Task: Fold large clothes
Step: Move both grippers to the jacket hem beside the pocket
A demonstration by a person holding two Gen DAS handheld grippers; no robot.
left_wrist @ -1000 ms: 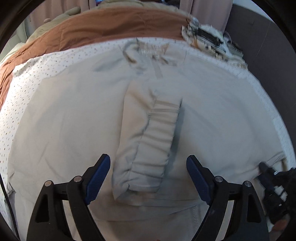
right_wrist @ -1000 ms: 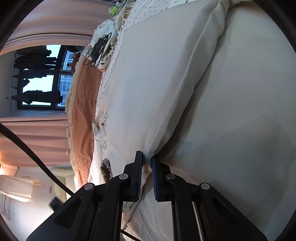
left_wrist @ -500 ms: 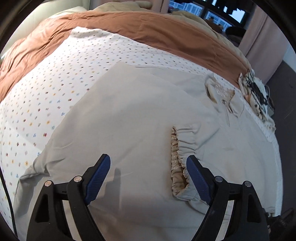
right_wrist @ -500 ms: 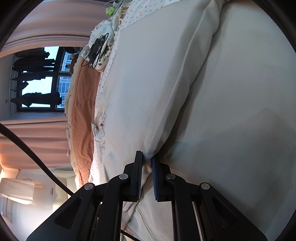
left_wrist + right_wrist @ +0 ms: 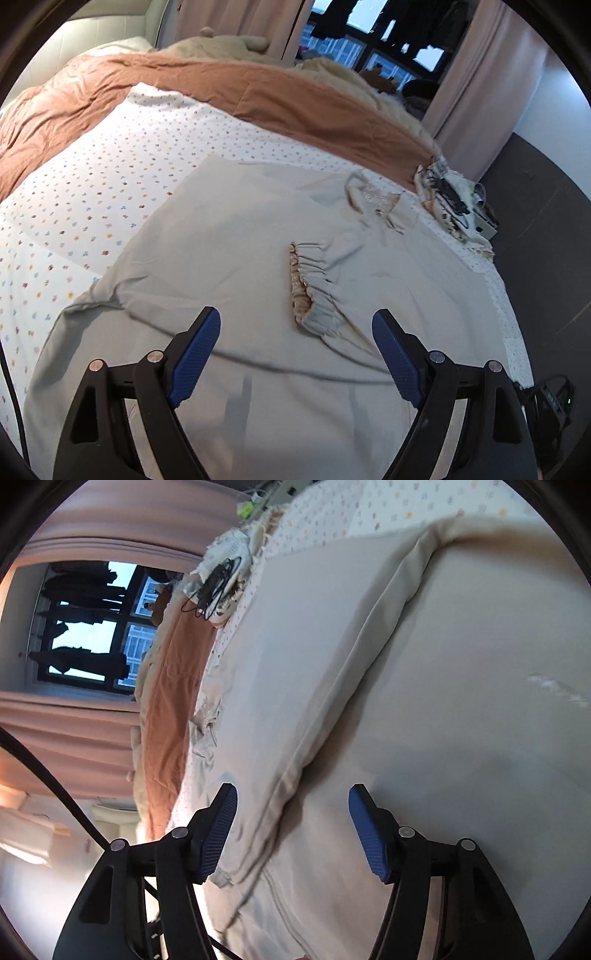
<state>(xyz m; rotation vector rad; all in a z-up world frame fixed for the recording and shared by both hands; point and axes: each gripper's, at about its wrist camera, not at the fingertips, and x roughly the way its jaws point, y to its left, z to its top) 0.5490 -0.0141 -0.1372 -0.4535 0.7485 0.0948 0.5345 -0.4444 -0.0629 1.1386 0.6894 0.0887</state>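
On the dotted bed sheet (image 5: 110, 192) lies the pale jacket (image 5: 229, 251), left tongs (image 5: 295, 345) spread wide over it, right tongs (image 5: 291, 823) opening, its folded edge (image 5: 295, 771) between them unpinched.

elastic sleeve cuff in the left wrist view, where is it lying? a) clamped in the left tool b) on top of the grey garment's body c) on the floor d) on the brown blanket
b: the gathered sleeve cuff rests on the flat grey garment, ahead of the open left tool and apart from its pads.
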